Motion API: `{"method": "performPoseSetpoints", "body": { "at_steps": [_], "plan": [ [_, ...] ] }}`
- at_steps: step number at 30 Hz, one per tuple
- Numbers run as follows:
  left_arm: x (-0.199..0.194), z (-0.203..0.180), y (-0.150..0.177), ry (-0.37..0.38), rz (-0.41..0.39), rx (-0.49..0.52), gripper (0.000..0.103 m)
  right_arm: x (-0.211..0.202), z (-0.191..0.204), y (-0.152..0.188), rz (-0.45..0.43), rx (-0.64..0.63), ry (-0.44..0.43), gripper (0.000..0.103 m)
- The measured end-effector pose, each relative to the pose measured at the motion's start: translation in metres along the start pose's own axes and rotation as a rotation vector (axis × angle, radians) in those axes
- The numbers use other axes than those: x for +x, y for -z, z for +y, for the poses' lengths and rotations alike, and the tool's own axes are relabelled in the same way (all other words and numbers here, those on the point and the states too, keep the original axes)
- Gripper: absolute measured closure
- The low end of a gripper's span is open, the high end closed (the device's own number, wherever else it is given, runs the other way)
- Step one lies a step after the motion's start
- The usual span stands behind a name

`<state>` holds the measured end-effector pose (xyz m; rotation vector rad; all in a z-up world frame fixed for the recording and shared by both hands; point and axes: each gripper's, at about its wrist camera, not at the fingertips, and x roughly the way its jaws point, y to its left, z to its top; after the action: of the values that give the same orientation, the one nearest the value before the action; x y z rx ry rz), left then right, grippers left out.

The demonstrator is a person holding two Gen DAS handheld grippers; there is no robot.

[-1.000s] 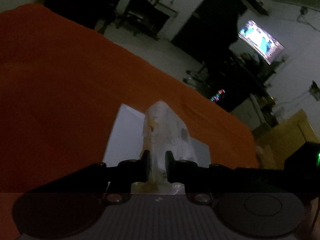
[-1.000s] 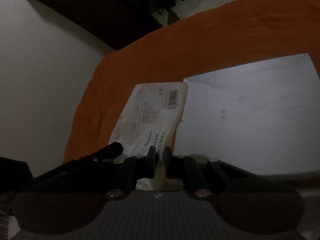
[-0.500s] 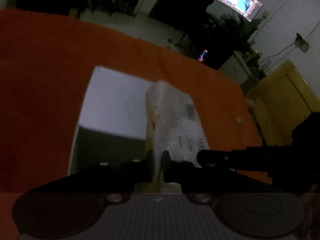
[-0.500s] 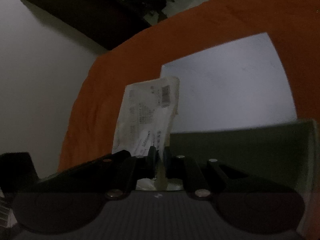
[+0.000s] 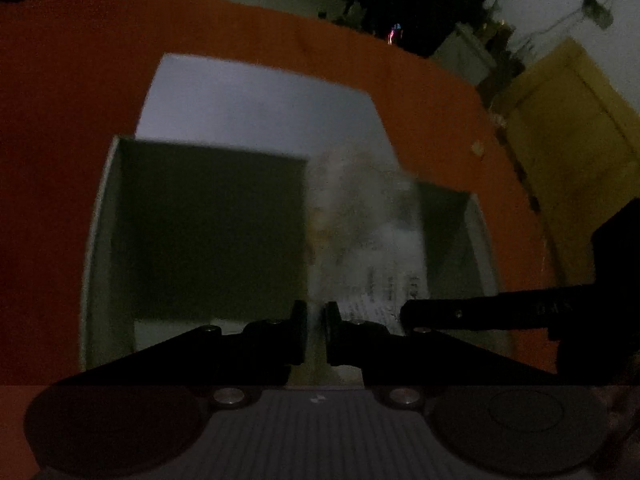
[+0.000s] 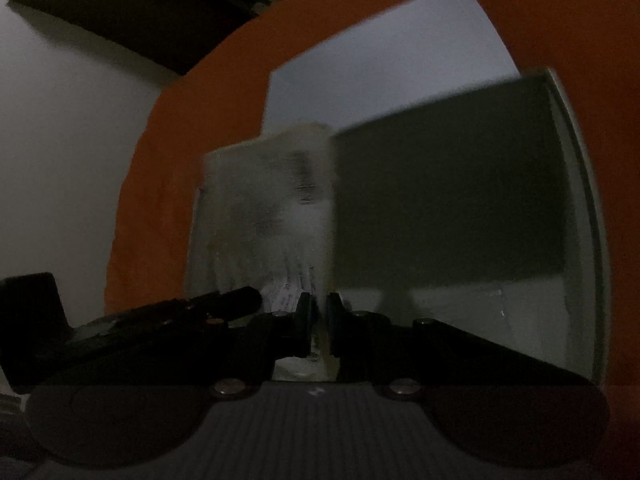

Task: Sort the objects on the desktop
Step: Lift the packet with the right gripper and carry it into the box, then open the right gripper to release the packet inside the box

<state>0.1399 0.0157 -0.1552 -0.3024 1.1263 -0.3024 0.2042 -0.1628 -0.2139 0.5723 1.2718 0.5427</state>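
Both hand-held grippers clamp one printed paper over the open box.
Left hand-held gripper (image 5: 316,316) and right hand-held gripper (image 6: 318,308) pinch the paper (image 5: 372,248) above the grey box (image 5: 100,240) on the orange desk (image 5: 60,120); its print is blurred, its lower edge hidden.

Both tongs, the left tongs (image 5: 316,316) and the right tongs (image 6: 319,308), are lower and closer to the box (image 5: 208,224) than a second ago. The paper (image 5: 368,240) they carry was over the orange table (image 5: 60,160) beside the white lid (image 5: 256,104). Now it hangs over the open box, whose dark inside fills much of both views. The paper looks blurry now.
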Motion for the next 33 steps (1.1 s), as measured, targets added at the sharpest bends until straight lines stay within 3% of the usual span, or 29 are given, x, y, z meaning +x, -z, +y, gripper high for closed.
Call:
{"method": "performPoseSetpoints", "body": {
  "at_steps": [17, 24, 29, 33],
  "plan": [
    [0.038, -0.018, 0.02, -0.048, 0.15, 0.089, 0.096, 0.046, -0.019, -0.004, 0.088, 0.074, 0.067, 0.094],
    [0.055, -0.02, 0.031, -0.06, 0.25, 0.107, 0.096, 0.064, 0.009, -0.009, 0.116, -0.046, 0.179, 0.093],
    [0.056, -0.019, 0.033, -0.064, 0.262, 0.113, 0.096, 0.073, 0.02, -0.019, 0.116, -0.068, 0.197, 0.091],
    [0.057, -0.017, 0.034, -0.059, 0.274, 0.111, 0.094, 0.088, 0.023, -0.023, 0.124, -0.064, 0.215, 0.083]
  ]
}}
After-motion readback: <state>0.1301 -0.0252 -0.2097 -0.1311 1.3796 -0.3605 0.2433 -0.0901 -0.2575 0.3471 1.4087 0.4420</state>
